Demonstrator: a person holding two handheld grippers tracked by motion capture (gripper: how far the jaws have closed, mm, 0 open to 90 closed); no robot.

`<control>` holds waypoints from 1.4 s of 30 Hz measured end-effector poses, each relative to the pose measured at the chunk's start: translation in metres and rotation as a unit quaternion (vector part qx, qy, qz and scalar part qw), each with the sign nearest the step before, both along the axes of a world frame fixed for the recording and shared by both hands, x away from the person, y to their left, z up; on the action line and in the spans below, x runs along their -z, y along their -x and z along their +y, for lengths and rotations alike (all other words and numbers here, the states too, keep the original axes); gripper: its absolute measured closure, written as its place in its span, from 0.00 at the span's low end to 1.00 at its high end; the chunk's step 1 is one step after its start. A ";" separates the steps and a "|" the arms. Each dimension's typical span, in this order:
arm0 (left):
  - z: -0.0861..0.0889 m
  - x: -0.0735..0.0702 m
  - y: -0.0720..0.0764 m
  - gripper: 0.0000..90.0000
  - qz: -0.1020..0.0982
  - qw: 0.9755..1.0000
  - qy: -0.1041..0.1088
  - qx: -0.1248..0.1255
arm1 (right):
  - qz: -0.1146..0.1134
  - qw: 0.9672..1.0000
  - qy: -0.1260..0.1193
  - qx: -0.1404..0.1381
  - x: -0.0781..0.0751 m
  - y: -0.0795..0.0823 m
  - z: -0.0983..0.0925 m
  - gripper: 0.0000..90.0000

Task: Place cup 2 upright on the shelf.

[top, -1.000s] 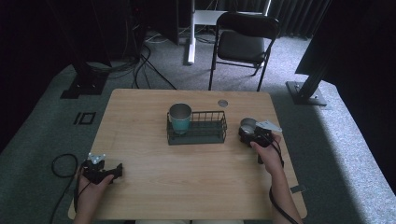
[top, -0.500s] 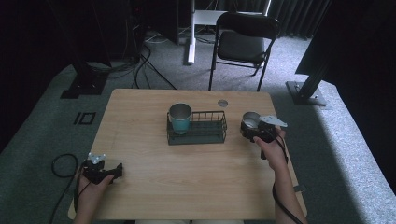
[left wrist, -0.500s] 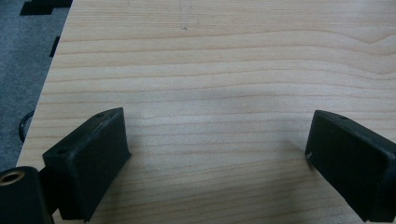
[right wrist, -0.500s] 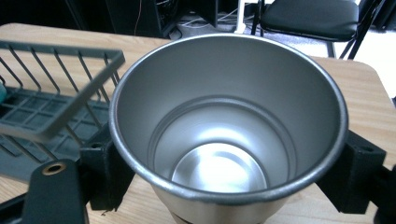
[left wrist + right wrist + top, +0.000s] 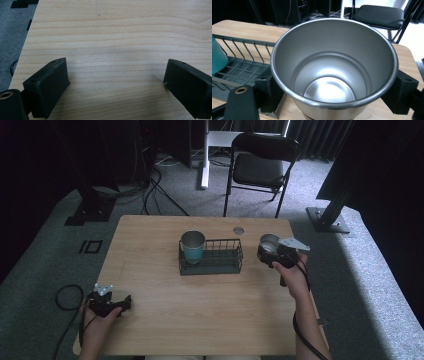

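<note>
Our two hand-held grippers: black bodies, blocky fingers, trailing cables.

We carry the left gripper and the right gripper, both black, each topped with a grey three-cornered plate; the left one's plate shows small pale dots at its corners. Our forearms are bare, with no sleeve in sight. A black cable loops away from the left gripper in a round coil, and another runs back along our right forearm. Up close, our left fingers are matte black rectangular blocks with rounded edges and small screw holes on their top faces. A brass-coloured threaded ring sits in the black housing beside our fingers in each gripper view.
</note>
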State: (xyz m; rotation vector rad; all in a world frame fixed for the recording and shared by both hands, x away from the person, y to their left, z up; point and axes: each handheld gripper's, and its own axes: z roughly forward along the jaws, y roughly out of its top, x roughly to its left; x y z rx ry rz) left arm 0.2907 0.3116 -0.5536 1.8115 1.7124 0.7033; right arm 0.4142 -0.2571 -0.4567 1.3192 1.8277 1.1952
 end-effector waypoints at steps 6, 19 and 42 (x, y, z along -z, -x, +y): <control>0.000 0.000 0.000 0.07 0.000 1.000 0.000 0.000 | -0.005 1.000 -0.001 -0.010 -0.011 -0.001 0.008 0.19; 0.000 0.000 0.000 0.07 0.000 1.000 0.000 0.000 | -0.015 0.999 -0.006 -0.029 -0.026 -0.003 0.026 0.19; 0.000 0.000 0.000 0.07 0.000 1.000 0.000 0.000 | -0.027 0.997 -0.005 -0.066 -0.043 -0.012 0.066 0.19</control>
